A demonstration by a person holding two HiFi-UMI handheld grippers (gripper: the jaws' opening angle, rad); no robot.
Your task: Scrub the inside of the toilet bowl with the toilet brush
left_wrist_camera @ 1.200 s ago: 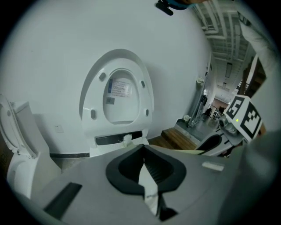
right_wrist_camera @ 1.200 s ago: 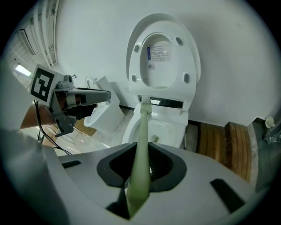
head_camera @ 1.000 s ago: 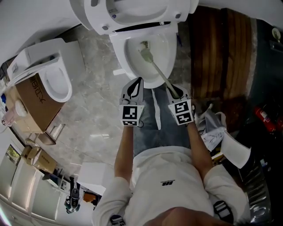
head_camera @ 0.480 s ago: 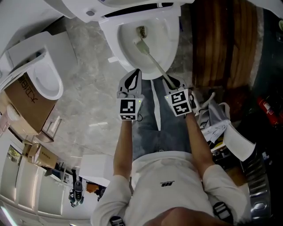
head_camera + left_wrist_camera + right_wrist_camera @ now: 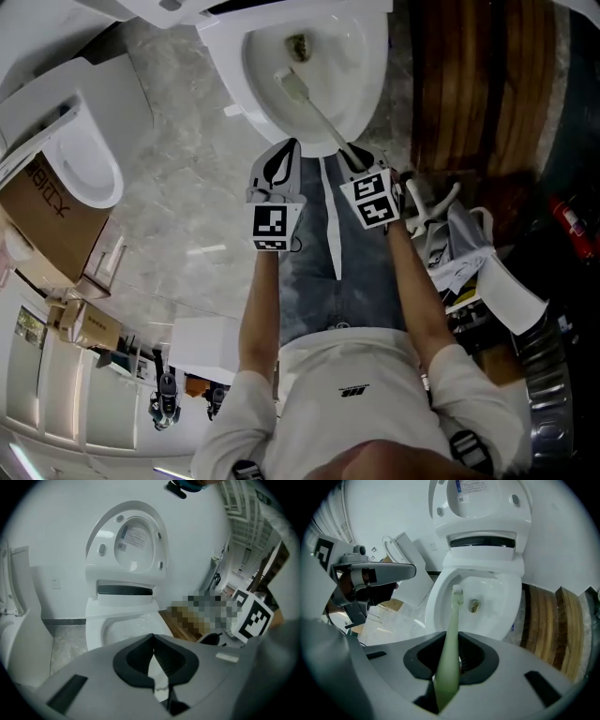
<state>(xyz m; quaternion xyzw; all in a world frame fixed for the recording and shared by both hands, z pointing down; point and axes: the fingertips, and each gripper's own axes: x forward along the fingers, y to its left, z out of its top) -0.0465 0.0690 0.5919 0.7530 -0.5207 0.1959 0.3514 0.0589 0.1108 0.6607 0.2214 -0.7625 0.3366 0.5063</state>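
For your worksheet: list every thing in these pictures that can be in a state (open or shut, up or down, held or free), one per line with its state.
toilet lid: raised.
toilet bowl: uncovered.
toilet brush: held, head inside the toilet bowl.
right gripper: shut on the toilet brush handle.
left gripper: shut, holding nothing.

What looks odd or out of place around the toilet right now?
A small brownish lump sits at the bottom of the toilet bowl, just right of the toilet brush. On the floor to the left, a second white fixture stands beside a cardboard box.
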